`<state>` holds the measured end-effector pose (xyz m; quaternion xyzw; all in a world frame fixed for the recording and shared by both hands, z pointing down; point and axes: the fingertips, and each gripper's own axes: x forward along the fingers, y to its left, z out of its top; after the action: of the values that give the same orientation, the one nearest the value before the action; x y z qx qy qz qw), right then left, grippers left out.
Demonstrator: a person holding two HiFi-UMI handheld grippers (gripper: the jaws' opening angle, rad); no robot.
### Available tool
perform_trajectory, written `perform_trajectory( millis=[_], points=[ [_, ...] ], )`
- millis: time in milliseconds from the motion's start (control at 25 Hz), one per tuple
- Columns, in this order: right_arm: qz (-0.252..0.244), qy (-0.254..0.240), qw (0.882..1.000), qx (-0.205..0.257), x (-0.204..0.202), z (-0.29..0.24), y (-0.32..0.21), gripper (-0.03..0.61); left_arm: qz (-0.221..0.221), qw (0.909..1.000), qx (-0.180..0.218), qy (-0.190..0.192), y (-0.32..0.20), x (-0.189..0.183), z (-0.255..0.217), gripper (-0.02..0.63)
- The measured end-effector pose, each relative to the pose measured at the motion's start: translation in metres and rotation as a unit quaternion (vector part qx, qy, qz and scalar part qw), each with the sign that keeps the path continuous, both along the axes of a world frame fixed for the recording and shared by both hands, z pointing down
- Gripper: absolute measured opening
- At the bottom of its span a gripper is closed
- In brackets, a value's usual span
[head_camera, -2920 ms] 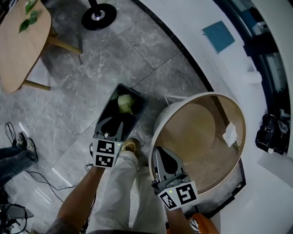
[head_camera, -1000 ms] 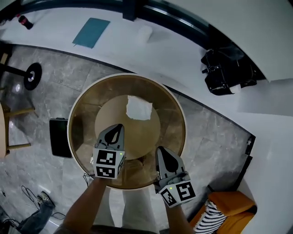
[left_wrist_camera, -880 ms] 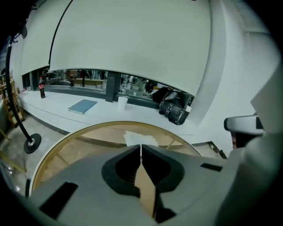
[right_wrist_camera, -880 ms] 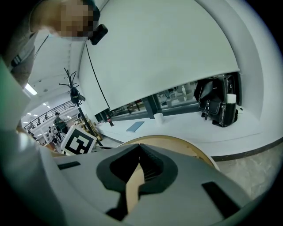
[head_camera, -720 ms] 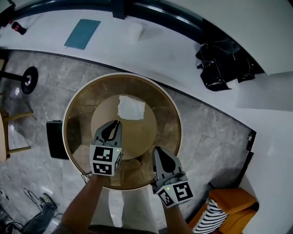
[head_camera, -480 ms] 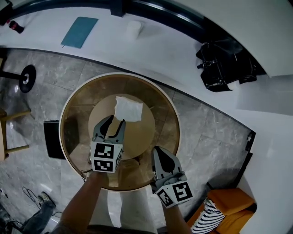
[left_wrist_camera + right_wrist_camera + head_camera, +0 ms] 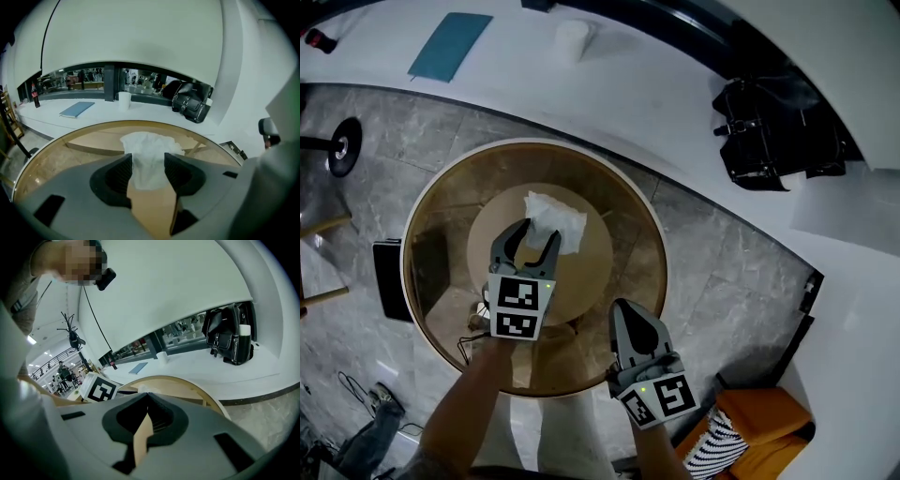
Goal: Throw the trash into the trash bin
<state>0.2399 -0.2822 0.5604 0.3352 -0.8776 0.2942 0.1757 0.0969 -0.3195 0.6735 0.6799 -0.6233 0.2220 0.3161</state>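
Note:
A crumpled white tissue point(image 7: 555, 216) lies on the round glass-topped table point(image 7: 659, 246). My left gripper point(image 7: 537, 232) has just been opening its jaws; it is open, and its fingertips point(image 7: 522, 230) reach the tissue's near edge. In the left gripper view the tissue point(image 7: 149, 146) sits between the two pads, and neither pad presses on it. My right gripper point(image 7: 624, 309) hangs shut and empty over the table's near rim; in its own view the right gripper point(image 7: 147, 397) has its tips together. The dark trash bin point(image 7: 386, 279) stands on the floor left of the table.
Beyond the table runs a curved white counter point(image 7: 656, 94) with a black bag point(image 7: 778, 122), a teal book point(image 7: 450, 45) and a white cup point(image 7: 572, 37). An orange seat point(image 7: 755, 422) is at the lower right. A black stand base point(image 7: 339, 145) rests on the floor at left.
The left gripper left the bin, came over the table, moved forward and down to the tissue and opened its jaws. The right gripper stayed shut and sank slightly.

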Motion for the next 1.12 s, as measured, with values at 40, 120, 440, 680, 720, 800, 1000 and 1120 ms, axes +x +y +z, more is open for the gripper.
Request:
perform_trajectory(
  millis=[40, 120, 440, 680, 720, 800, 1000, 1120],
  points=[
    [-0.001, 0.001, 1.000, -0.002, 0.000, 0.004, -0.001, 0.018, 0.000, 1.0000, -0.002, -0.001, -0.001, 0.000, 0.004, 0.212],
    [-0.001, 0.001, 1.000, -0.006, -0.001, 0.009, -0.002, 0.018, -0.001, 1.0000, -0.007, -0.003, -0.003, 0.000, 0.011, 0.212],
    [0.000, 0.000, 1.000, -0.010, 0.004, 0.011, -0.008, 0.018, -0.015, 0.9997, -0.015, -0.009, -0.003, 0.001, 0.017, 0.212],
    [-0.001, 0.000, 1.000, -0.011, 0.001, 0.013, -0.004, 0.018, -0.029, 0.9991, -0.021, -0.023, -0.002, -0.010, 0.019, 0.135],
    [-0.002, 0.000, 1.000, -0.012, 0.000, 0.013, -0.003, 0.018, -0.031, 0.9990, -0.023, -0.021, -0.001, -0.012, 0.019, 0.105],
    [-0.004, 0.001, 1.000, -0.013, -0.003, 0.014, 0.001, 0.018, -0.030, 0.9991, -0.029, -0.007, 0.003, -0.012, 0.019, 0.048],
    [-0.011, 0.000, 1.000, -0.010, -0.015, 0.011, 0.009, 0.018, -0.025, 0.9989, -0.037, 0.018, 0.018, -0.012, 0.017, 0.037],
    [-0.018, -0.002, 1.000, -0.008, -0.025, 0.008, 0.014, 0.018, -0.028, 0.9986, -0.038, 0.023, 0.028, -0.017, 0.014, 0.037]
  ],
)
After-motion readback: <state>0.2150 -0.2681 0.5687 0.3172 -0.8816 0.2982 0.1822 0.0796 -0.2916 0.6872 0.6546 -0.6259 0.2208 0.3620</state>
